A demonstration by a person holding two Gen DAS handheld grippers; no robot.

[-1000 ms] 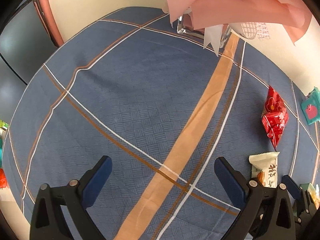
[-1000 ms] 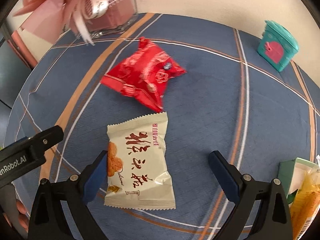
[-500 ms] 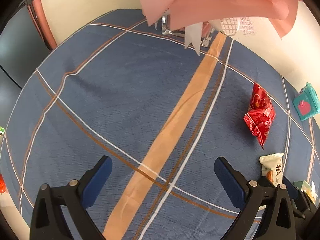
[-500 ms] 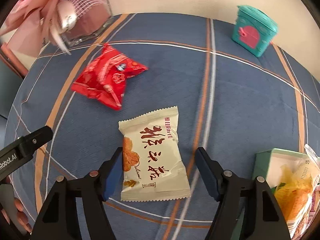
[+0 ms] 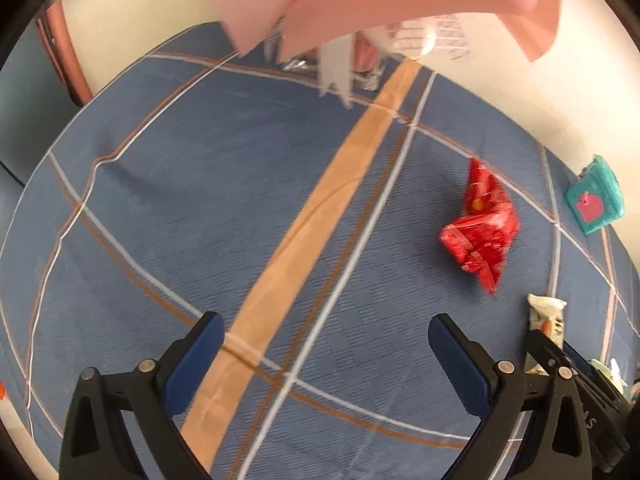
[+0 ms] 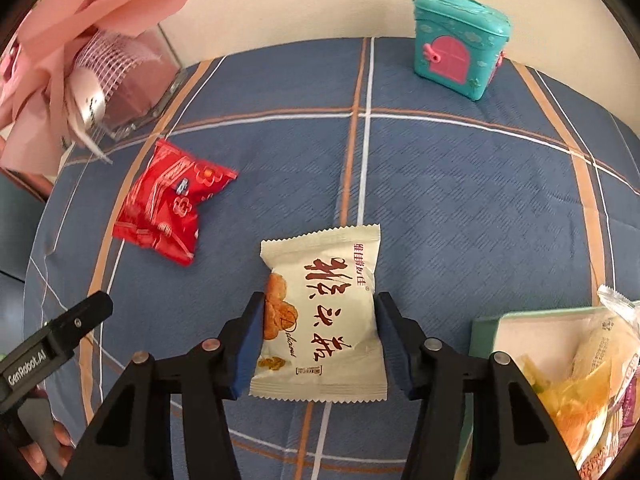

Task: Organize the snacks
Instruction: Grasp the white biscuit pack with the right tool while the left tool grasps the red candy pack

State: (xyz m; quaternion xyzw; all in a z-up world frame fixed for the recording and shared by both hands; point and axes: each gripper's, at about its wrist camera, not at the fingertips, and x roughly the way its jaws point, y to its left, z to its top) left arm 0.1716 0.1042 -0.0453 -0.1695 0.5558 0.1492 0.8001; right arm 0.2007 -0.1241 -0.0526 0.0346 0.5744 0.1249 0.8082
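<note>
A cream snack packet [image 6: 332, 280] with red lettering sits between the blue pads of my right gripper [image 6: 318, 312]. The jaws are closing and both pads press its side edges. The same packet shows at the right edge of the left wrist view [image 5: 546, 316]. A red snack packet [image 6: 172, 200] lies on the blue checked tablecloth to its left, and is also in the left wrist view [image 5: 484, 228]. My left gripper [image 5: 324, 324] hangs open over bare cloth with nothing between its fingers.
A green box [image 6: 488, 328] holding several snack bags stands at the right. A teal house-shaped tin [image 6: 456, 44] is at the back right. A glass vase [image 6: 136, 76] with pink paper flowers stands at the back left.
The right jaws have narrowed from wide apart onto the cream packet. The view has swung, so packet and green box sit nearer the centre. The left gripper slid sideways, staying open.
</note>
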